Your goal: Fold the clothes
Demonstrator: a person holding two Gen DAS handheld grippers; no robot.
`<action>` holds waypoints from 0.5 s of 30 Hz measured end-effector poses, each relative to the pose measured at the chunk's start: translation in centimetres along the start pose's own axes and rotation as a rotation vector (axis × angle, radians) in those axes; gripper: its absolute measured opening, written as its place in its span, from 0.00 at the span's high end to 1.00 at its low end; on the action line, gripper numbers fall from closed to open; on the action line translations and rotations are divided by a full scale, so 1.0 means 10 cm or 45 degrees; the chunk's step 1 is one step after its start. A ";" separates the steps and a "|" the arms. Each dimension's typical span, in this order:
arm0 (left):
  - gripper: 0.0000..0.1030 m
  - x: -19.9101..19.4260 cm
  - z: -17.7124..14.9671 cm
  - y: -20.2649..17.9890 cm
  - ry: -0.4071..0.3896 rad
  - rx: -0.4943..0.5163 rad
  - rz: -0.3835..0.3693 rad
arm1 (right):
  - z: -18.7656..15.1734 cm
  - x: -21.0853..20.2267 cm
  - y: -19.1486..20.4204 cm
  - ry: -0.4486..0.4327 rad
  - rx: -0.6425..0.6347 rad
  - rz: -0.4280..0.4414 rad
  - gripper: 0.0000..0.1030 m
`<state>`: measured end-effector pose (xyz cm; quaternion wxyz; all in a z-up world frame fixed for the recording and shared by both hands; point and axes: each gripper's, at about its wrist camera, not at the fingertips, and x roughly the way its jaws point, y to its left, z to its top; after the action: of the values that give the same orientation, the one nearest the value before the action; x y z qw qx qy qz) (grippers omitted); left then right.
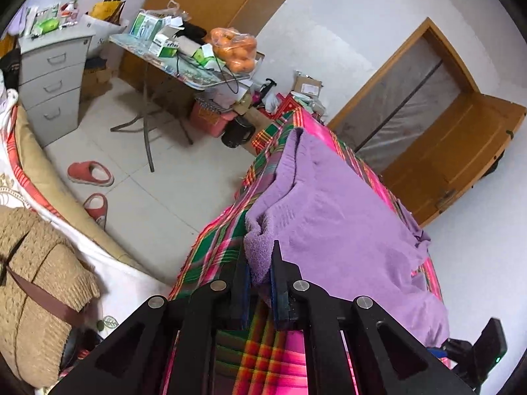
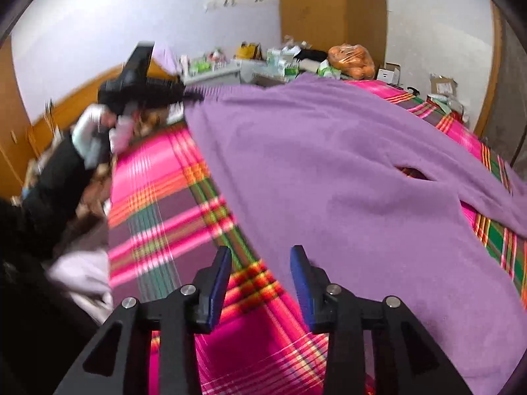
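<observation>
Two grippers here: our left gripper (image 1: 260,270) pinches a corner of the purple sweater (image 1: 336,217), which runs toward 1 o'clock over the plaid blanket (image 1: 214,250); our right gripper (image 2: 260,256) gapes empty, hem at 3 o'clock.

A bench (image 2: 158,197) draped in a pink, green and orange plaid cloth (image 1: 210,250) carries a purple garment (image 2: 329,171), which lies spread over most of the top, one corner bunched at the near edge. Boxes (image 1: 308,87) and papers sit on the far end. The cloth hangs over the side toward the tiled floor (image 1: 158,197).
</observation>
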<state>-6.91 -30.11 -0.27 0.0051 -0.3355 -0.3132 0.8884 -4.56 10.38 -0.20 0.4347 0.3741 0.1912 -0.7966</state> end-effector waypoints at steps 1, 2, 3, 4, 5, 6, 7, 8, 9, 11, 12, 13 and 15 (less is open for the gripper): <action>0.91 0.02 0.00 0.01 0.002 0.000 0.006 | -0.01 0.04 0.04 0.016 -0.023 -0.024 0.63; 0.91 0.03 0.00 0.01 0.001 0.001 0.008 | 0.01 0.07 0.07 0.025 -0.039 -0.048 0.63; 0.91 0.03 0.00 0.00 -0.001 0.008 0.012 | 0.02 0.09 0.10 0.032 -0.054 -0.071 0.66; 0.91 0.03 0.01 -0.01 -0.002 0.018 0.016 | 0.04 0.11 0.12 0.031 -0.059 -0.086 0.71; 0.91 0.03 0.01 -0.01 0.000 0.020 0.020 | 0.06 0.13 0.12 0.030 -0.053 -0.100 0.83; 0.91 0.04 0.01 -0.01 0.005 0.019 0.023 | 0.07 0.15 0.10 0.031 -0.044 -0.114 0.98; 0.91 0.03 0.00 0.00 0.006 0.017 0.022 | 0.09 0.16 0.08 0.036 -0.020 -0.118 0.98; 0.91 0.01 0.00 0.01 0.003 0.013 0.017 | 0.09 0.16 0.07 0.041 -0.004 -0.111 0.98; 0.91 -0.01 -0.01 0.01 0.001 0.010 0.013 | 0.09 0.14 0.08 0.046 0.000 -0.094 0.98; 0.91 -0.09 -0.05 0.02 -0.007 0.021 0.006 | 0.06 0.08 0.16 0.055 -0.021 -0.066 0.98; 0.91 -0.12 -0.07 0.03 -0.009 0.027 0.002 | 0.03 0.05 0.18 0.055 -0.016 -0.051 0.98; 0.91 -0.15 -0.10 0.03 -0.009 0.033 -0.002 | 0.01 0.02 0.20 0.055 -0.010 -0.035 0.98; 0.91 -0.21 -0.15 0.03 -0.013 0.034 -0.004 | -0.04 -0.04 0.25 0.055 0.005 -0.004 0.98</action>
<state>-4.35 -30.01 -0.12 0.0094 -0.3306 -0.3017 0.8942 -2.16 9.52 -0.09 0.4286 0.3917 0.1996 -0.7893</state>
